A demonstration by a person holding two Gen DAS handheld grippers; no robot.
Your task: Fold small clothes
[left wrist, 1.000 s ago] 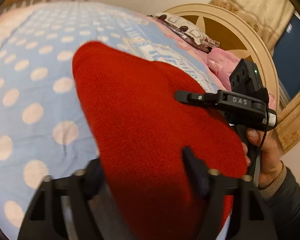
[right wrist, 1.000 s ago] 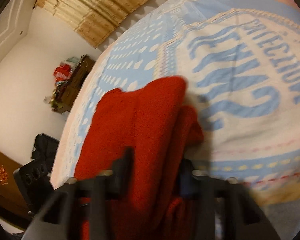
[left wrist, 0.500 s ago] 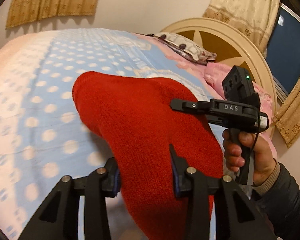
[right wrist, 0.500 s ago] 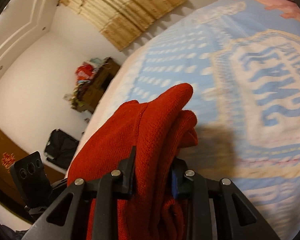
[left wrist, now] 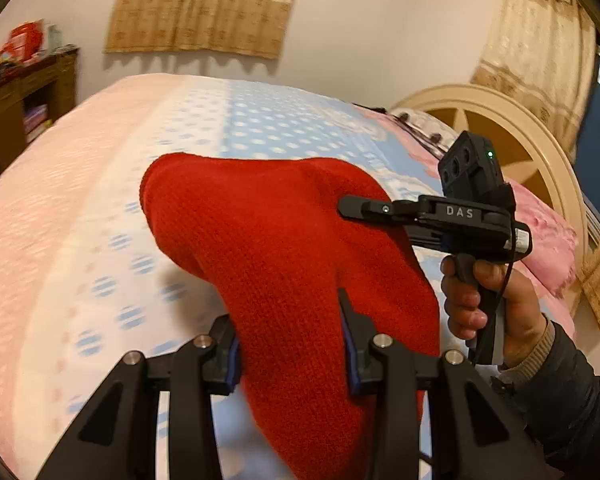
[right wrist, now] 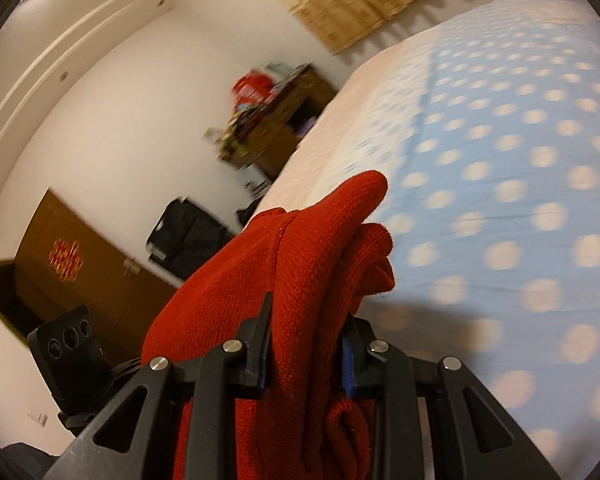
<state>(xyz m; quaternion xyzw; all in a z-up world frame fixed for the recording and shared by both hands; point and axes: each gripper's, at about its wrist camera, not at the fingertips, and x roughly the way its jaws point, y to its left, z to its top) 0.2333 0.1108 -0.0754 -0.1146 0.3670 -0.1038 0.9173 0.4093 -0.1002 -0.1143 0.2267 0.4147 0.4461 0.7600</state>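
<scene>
Red knit filled the left wrist view: a small red knitted garment (left wrist: 284, 256) hung in the air above the bed (left wrist: 80, 208), clear of the polka-dot bedspread. The left gripper (left wrist: 290, 344) was pinching its lower part, cloth bunched between the two blue-lined fingers. Further along, on the right side of that view, the right gripper (left wrist: 352, 210) bit into the garment's far edge, the person's right hand (left wrist: 488, 300) wrapped round its handle. So the garment's long axis ran from the left gripper up and away toward the rounded free end at upper left, with the right gripper clamped on the edge nearest the headboard (left wrist: 512, 136).

Over to the right wrist view: the right gripper (right wrist: 306, 350) was closed on several bunched layers of the same red knit (right wrist: 300, 264), a folded lobe poking out past the fingertips. The bedspread (right wrist: 520, 180) lay below and to the right, not touching the cloth. The left gripper's body (right wrist: 70, 346) sat low on the left, near.

My read: both grippers shared the load, and the next move called for lowering the garment flat onto the bed, free end leading.
</scene>
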